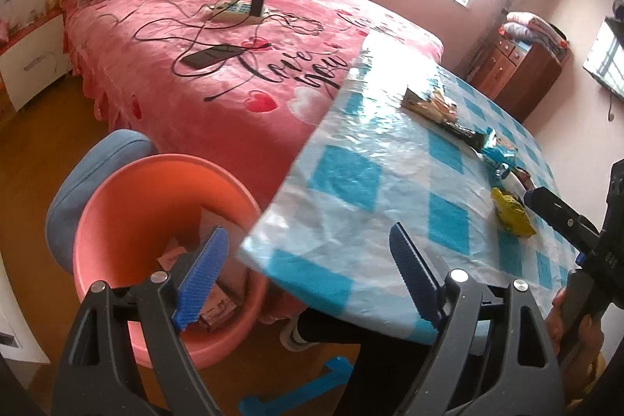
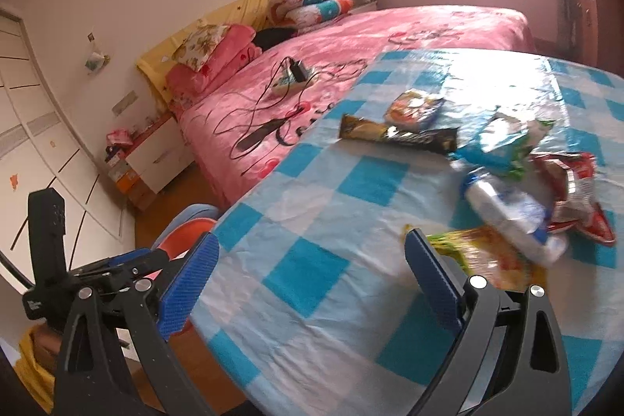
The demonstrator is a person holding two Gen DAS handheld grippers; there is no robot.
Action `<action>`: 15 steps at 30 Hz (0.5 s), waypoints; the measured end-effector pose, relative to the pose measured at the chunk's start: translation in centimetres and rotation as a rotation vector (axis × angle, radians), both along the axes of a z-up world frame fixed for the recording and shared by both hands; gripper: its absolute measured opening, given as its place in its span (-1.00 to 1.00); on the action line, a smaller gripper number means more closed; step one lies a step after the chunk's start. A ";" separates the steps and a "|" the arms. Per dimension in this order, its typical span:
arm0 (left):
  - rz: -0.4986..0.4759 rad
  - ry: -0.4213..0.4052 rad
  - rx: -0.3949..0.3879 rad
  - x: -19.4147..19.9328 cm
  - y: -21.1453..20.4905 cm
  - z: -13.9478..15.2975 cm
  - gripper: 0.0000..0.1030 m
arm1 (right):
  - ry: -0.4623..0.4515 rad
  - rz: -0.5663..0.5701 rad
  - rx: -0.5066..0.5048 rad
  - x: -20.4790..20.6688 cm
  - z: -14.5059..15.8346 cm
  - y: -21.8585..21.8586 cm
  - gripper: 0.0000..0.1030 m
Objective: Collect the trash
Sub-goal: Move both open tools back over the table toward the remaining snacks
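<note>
My left gripper (image 1: 308, 275) is spread wide, empty, over the orange bin (image 1: 128, 197) at 9 o'clock. My right gripper (image 2: 312, 275) gapes empty; yellow wrapper (image 2: 487, 256) at 2 o'clock, plastic bottle (image 2: 507, 209) beyond.

Table (image 2: 312, 271), one, checked blue cloth.
Wrappers on it, five: dark long one (image 2: 397, 134), orange-and-blue packet (image 2: 415, 108), blue-green bag (image 2: 503, 139), red foil one (image 2: 573, 190), yellow one (image 2: 491, 256).
Plastic bottle (image 2: 511, 213), one.
Orange bin (image 1: 156, 221), one, some packets inside, count unclear.
Bed (image 1: 218, 65), one.
Phone (image 1: 204, 56), one.
Power strip (image 1: 234, 12), one.
</note>
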State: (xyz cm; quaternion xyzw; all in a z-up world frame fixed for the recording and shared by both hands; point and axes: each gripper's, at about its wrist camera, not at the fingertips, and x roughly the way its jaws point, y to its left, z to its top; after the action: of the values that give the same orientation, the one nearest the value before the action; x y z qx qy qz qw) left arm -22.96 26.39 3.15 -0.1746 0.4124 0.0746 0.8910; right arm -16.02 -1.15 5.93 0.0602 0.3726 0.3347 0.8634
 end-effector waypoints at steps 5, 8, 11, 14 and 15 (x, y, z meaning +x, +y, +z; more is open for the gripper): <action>-0.041 0.016 0.051 1.4 -3.0 0.8 0.66 | -0.046 -0.019 -0.002 0.3 0.1 -2.1 0.85; -0.069 0.029 0.088 2.5 -5.2 1.2 0.66 | -0.077 -0.033 -0.013 0.6 0.2 -3.3 0.85; -0.091 0.039 0.107 3.7 -6.9 1.4 0.66 | -0.084 -0.053 -0.005 1.0 0.1 -4.6 0.85; -0.120 0.057 0.122 4.9 -8.7 1.4 0.66 | -0.065 -0.075 0.026 1.9 0.0 -6.3 0.85; -0.130 0.064 0.123 5.3 -9.4 1.3 0.66 | -0.063 -0.084 0.027 2.2 0.1 -6.8 0.85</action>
State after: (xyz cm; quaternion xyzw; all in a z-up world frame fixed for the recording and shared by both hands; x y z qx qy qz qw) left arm -17.64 17.00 4.44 -0.0902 0.4459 0.0474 0.8893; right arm -13.83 -7.92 6.04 0.0771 0.3380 0.3048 0.8871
